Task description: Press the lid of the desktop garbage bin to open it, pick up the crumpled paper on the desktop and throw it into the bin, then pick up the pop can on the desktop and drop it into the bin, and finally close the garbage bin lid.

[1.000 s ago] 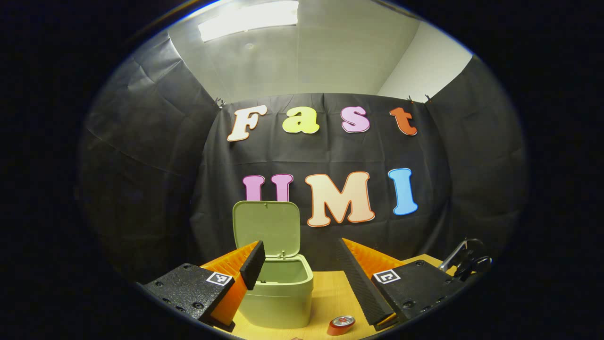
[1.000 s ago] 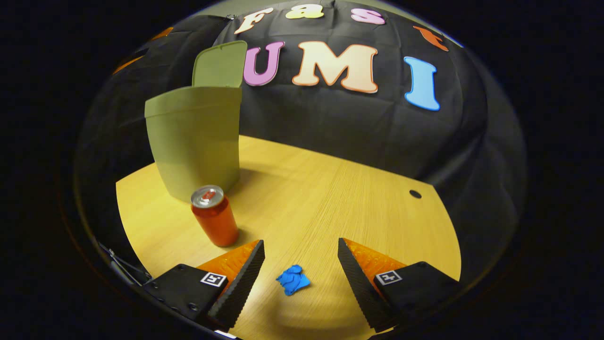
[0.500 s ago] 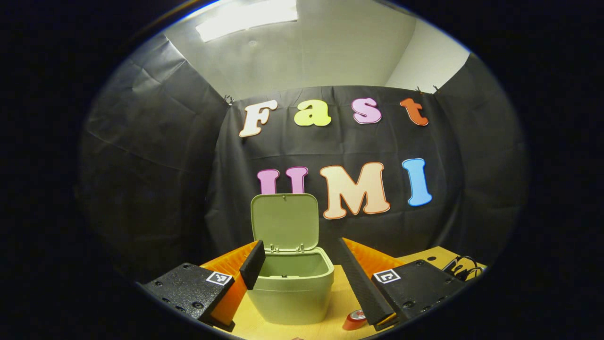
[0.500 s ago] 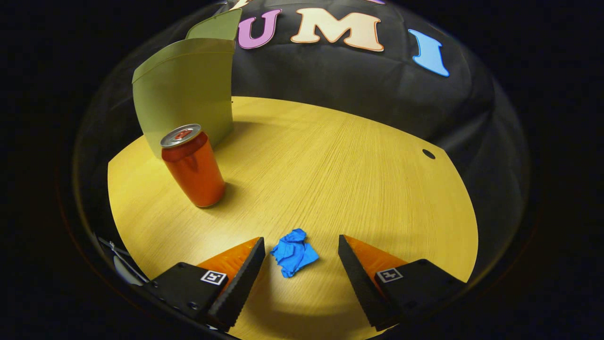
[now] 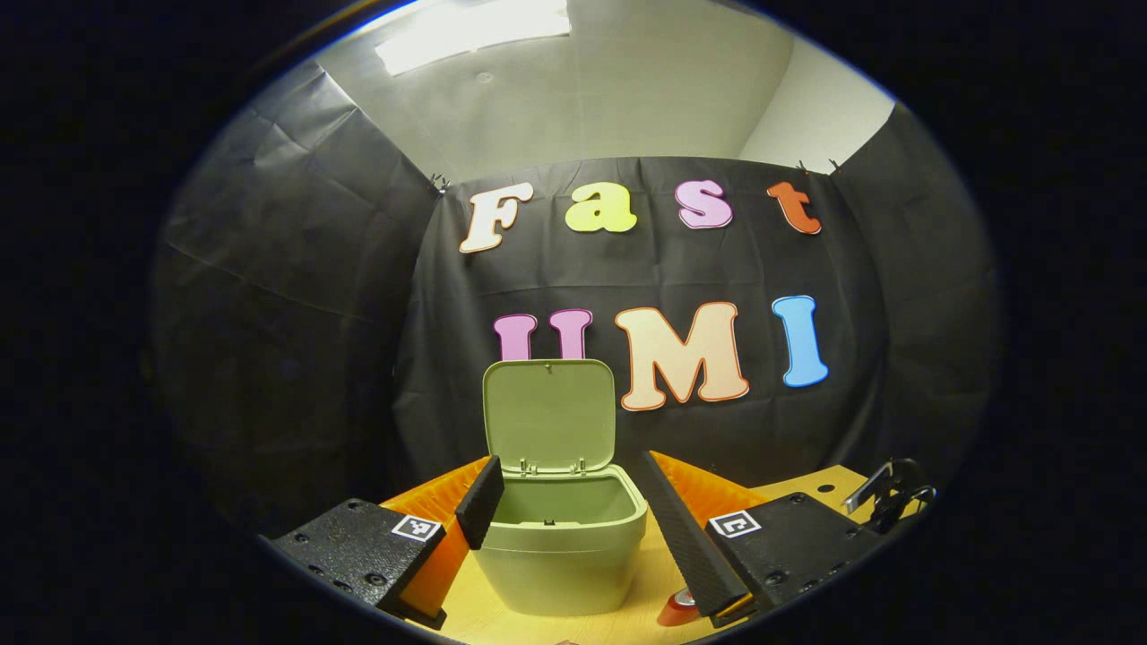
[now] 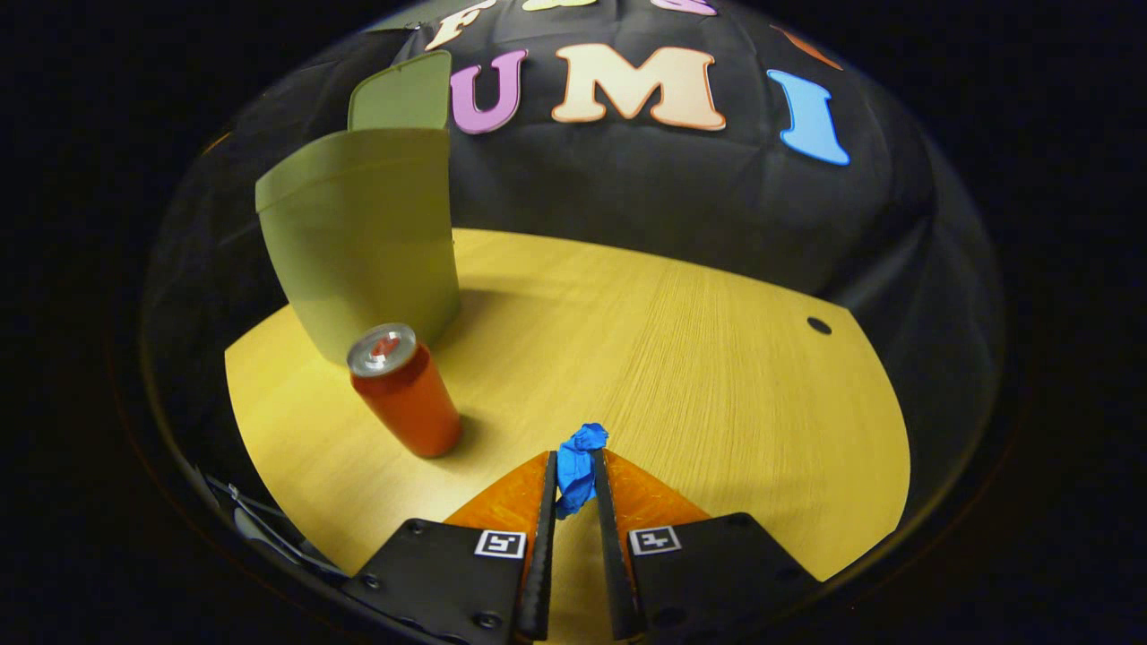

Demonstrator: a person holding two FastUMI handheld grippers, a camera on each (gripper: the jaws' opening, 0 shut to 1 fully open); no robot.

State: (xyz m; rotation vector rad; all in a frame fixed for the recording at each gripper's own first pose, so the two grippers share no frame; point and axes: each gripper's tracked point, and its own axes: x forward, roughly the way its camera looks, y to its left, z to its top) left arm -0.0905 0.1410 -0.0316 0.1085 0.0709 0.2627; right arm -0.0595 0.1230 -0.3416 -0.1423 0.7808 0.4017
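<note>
Right tongs [image 6: 573,475] clamped on blue crumpled paper [image 6: 577,466], lifted just above bench [image 6: 717,376]. Pop can [image 6: 403,394] upright beyond, near bench's left edge, just before green bin [image 6: 367,233]. Left tongs [image 5: 573,502] apart, facing bin; lid [image 5: 548,412] raised upright.
</note>
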